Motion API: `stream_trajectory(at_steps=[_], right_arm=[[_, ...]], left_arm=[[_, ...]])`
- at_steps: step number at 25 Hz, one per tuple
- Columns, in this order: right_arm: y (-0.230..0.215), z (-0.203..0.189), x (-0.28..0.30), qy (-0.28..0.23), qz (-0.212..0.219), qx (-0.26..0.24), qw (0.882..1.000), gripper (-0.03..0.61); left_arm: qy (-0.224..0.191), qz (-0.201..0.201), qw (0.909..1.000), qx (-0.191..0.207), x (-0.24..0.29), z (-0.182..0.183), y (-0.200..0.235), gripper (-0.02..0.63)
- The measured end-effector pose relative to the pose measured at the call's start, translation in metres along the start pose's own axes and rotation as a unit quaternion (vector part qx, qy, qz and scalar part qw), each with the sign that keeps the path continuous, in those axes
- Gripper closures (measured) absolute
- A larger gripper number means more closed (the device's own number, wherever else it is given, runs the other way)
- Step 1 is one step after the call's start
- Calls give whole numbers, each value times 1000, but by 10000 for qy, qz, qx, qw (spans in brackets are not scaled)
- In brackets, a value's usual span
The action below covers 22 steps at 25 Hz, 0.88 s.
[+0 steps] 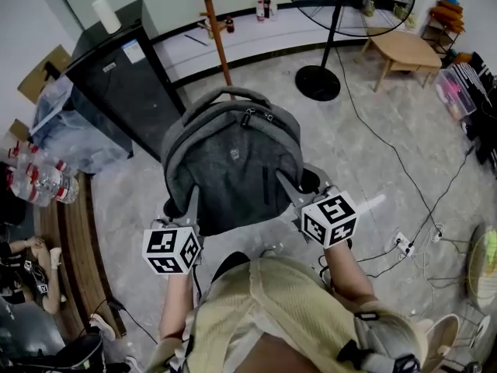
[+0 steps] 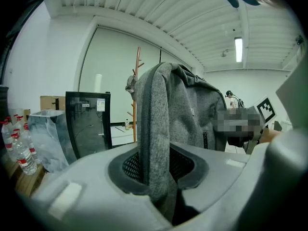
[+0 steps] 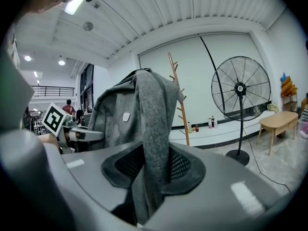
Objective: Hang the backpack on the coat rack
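Head view: I had the grey fabric backpack (image 1: pixel 233 162) up off the pale tiled floor (image 1: pixel 365 169), held between both grippers in front of me, top handle pointing away. The left gripper (image 1: pixel 185 212) sat at its lower left edge and the right gripper (image 1: pixel 301 186) at its lower right. The slim brown wooden coat rack (image 1: pixel 220 45) stood beyond the backpack, apart from it, beside a tall black glass-fronted cabinet (image 1: pixel 116 80). A large black pedestal fan (image 1: pixel 342 6) and a low light-wood table (image 1: pixel 404 49) were further right.

Left gripper view: the jaws were clamped on a grey padded shoulder strap (image 2: pixel 156 138), which ran up between them to the backpack body. The coat rack (image 2: pixel 136 81) showed just behind the backpack's left edge, and the cabinet (image 2: pixel 88 124) was left of that.

Right gripper view: the jaws were clamped on the other grey strap (image 3: pixel 155 143), with the bag hanging left of it. The coat rack (image 3: pixel 177 97) stood behind, clear of the bag, and the fan (image 3: pixel 239 88) was to its right.
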State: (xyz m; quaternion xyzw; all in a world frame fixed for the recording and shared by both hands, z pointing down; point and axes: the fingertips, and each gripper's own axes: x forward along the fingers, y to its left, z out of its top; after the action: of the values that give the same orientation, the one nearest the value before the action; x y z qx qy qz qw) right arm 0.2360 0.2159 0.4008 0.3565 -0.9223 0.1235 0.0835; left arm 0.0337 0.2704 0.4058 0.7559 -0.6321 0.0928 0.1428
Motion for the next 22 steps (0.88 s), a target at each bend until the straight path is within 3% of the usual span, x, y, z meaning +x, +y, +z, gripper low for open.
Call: stream_trajectory(at_steps=[8, 22], right_arm=[[-5, 4, 23, 22, 68, 28, 10000, 457], [-29, 17, 119, 249, -259, 178, 9992, 457]], left_arm=[[81, 127, 9998, -141, 14, -2, 15, 523], [270, -177, 9991, -266, 96, 9, 88, 523]])
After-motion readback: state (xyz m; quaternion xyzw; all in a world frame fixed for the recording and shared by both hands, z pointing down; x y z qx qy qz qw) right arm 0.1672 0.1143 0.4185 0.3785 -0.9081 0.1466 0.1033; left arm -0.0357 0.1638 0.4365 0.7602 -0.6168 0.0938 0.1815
